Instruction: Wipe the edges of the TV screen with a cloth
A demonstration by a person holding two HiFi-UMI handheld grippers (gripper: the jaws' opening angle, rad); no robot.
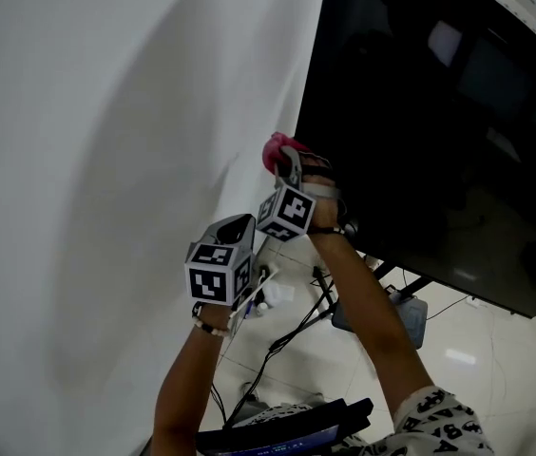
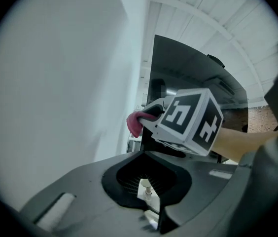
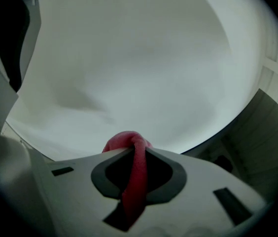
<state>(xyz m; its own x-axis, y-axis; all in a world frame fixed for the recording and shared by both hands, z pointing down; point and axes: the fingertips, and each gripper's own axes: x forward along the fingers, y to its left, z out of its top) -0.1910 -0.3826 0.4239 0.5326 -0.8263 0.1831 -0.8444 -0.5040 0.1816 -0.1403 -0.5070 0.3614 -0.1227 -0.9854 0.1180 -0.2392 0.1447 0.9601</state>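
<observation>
left tool [image 2: 146,154] low and nearest, jaws pressed together on nothing. above it the right tool [image 1: 290,166] pinches a pink cloth [image 1: 274,150] — bunched into a soft wad, one strip trailing back between the jaws — at the dark tv screen's [image 1: 439,112] left edge, beside the white wall [image 1: 106,160].

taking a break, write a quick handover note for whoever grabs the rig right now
Right claw: shut on the pink cloth, held at the lower left corner of the TV.
Left claw: jaws together, holding nothing, below the right one and off the TV.
Done: no telling from here how much edge is wiped.
Left: probably run the cloth along the edges from this corner.
</observation>
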